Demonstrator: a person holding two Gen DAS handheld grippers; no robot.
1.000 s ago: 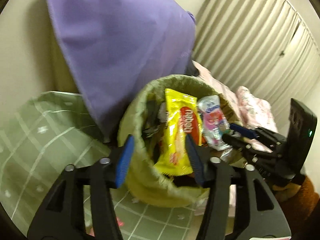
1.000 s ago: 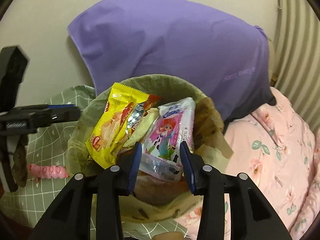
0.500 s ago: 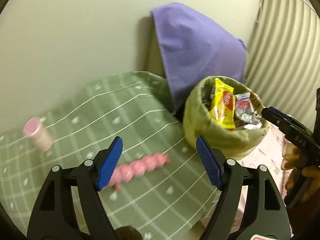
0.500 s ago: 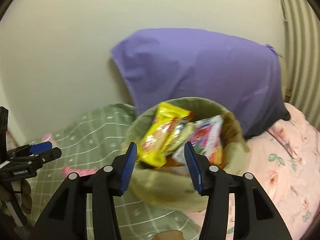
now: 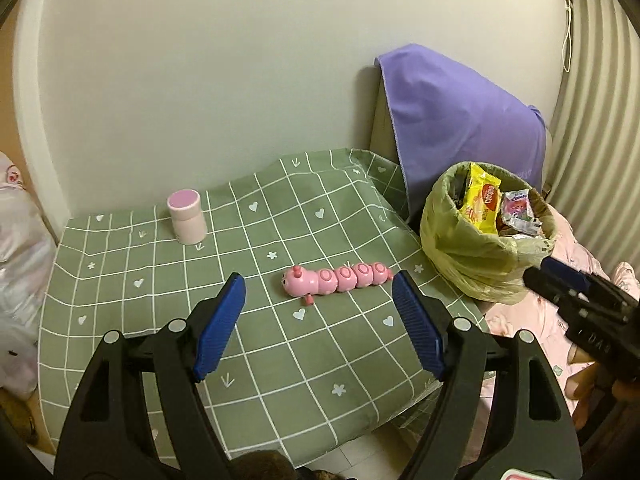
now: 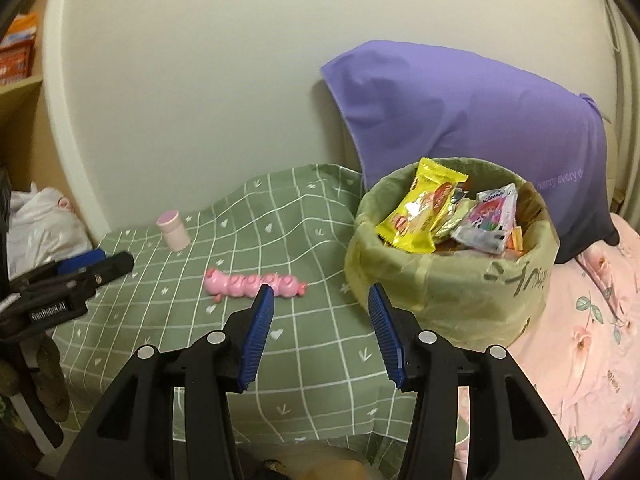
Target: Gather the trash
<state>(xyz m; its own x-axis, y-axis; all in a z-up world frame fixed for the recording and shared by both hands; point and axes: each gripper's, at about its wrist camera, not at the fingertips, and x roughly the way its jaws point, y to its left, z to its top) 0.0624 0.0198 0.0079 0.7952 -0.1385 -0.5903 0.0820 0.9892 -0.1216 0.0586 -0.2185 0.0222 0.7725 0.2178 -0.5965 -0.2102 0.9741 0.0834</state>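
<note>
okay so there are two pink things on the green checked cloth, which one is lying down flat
The pink caterpillar toy lies flat along the green checked cloth. The pink-lidded jar, nearer the wall, stands upright.

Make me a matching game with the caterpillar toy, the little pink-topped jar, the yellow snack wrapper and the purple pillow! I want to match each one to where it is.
Things:
1. caterpillar toy
2. pink-topped jar
3. yellow snack wrapper
4. purple pillow

Places:
A. leaning against the wall behind the bin
B. sticking out of the trash bin
C. lying in the middle of the green checked cloth
D. standing upright near the wall, at the cloth's far edge

Pairs: 1-C, 2-D, 3-B, 4-A
</note>
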